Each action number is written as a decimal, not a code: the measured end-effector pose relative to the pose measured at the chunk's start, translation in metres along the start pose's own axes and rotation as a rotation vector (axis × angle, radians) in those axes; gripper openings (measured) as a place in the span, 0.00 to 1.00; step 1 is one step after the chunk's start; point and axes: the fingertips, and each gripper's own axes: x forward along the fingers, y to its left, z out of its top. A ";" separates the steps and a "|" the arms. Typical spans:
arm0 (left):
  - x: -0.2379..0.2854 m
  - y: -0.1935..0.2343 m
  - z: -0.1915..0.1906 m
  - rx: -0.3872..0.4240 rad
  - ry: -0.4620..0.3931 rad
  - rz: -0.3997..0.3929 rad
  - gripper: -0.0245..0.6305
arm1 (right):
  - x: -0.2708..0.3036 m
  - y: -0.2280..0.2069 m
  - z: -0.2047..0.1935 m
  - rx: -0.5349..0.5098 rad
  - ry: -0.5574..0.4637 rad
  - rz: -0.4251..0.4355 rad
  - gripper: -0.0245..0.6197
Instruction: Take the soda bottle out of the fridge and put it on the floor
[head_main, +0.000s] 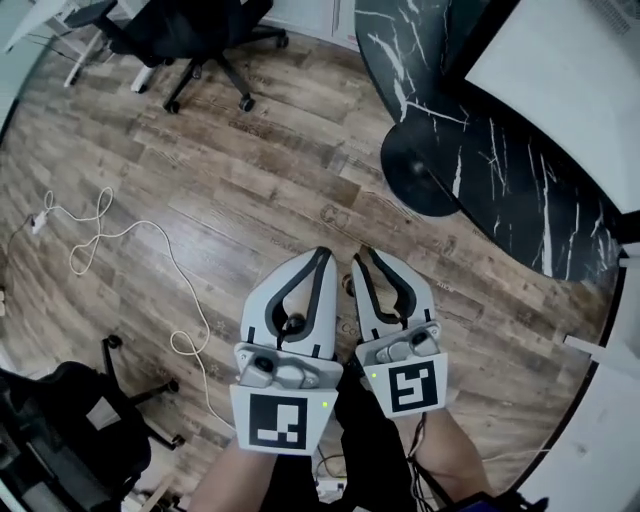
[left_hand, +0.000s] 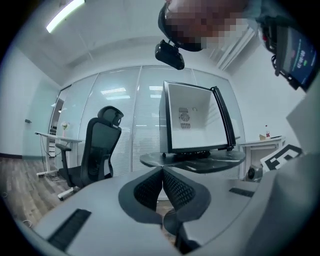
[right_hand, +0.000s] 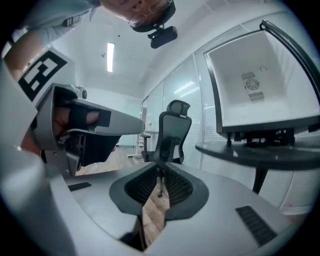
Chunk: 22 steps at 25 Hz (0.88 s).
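Left gripper (head_main: 321, 252) and right gripper (head_main: 361, 254) sit side by side above the floor (head_main: 250, 200); I see no soda bottle near them. From the left gripper view, my jaws meet on nothing, and the fridge (left_hand: 192, 117) ahead stands open and looks empty. From the right gripper view, my jaws leave a narrow, empty slit. I cannot tell where the bottle is, so I cannot judge the task done.

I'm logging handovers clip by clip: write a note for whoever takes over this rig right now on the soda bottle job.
Left gripper: shut, empty. Right gripper: jaws a narrow slit apart, empty. Both are held side by side above the brown wood-plank floor.
The small white fridge stands on the round black marbled table, door open; the part of its inside that shows holds no bottle.
Soda bottle: in no view.
Done: fridge opened. Left: find the bottle and make sure it ends up on the floor.
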 end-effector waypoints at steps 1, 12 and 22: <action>-0.003 -0.001 0.017 0.004 -0.008 0.003 0.06 | -0.004 0.000 0.021 -0.002 -0.015 -0.002 0.11; -0.039 -0.017 0.206 0.048 -0.170 0.056 0.06 | -0.059 -0.020 0.244 -0.101 -0.199 -0.037 0.06; -0.077 -0.029 0.344 0.099 -0.264 0.096 0.06 | -0.113 -0.026 0.391 -0.172 -0.269 -0.097 0.06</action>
